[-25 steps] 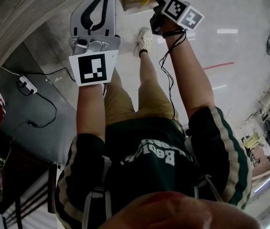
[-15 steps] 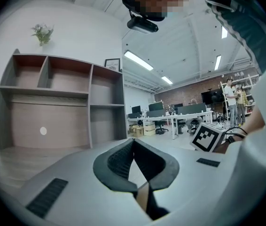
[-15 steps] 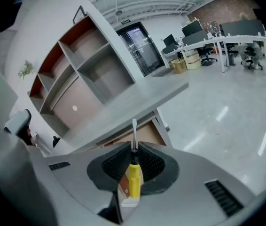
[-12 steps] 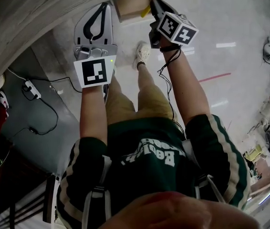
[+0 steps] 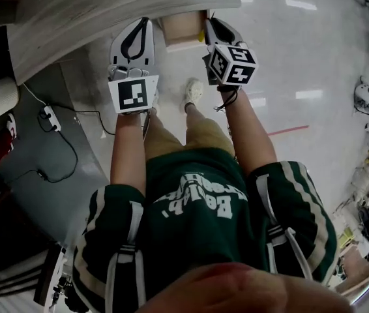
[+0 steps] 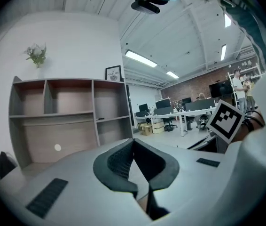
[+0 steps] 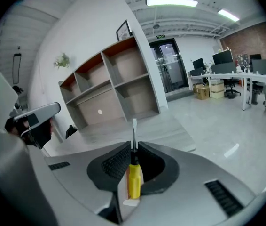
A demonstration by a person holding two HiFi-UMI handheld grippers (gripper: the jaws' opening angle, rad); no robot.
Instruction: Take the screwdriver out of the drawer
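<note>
The screwdriver (image 7: 134,177) is pinched by the right tongs (image 7: 133,147). Its yellow handle is gripped between the pads, and its flat blade sticks out past the tips along the line the tongs point. It appears to be clear of the drawer (image 5: 183,29), which stands open just under the edge of the worktop (image 5: 106,8), between the two tongs in the head view. The left tongs (image 6: 133,142) are pressed together at the tips, with nothing between them.

The step in hand is judged to be carrying the tool away, the lift out being as good as done. An even pinch is called for, since a smooth round handle can be expected to turn or slide if the pads are eased. The blade should be steered clear of the worktop edge above the drawer and of the left tongs nearby. The tool is best laid flat on a bare part of the worktop before it is released.
</note>
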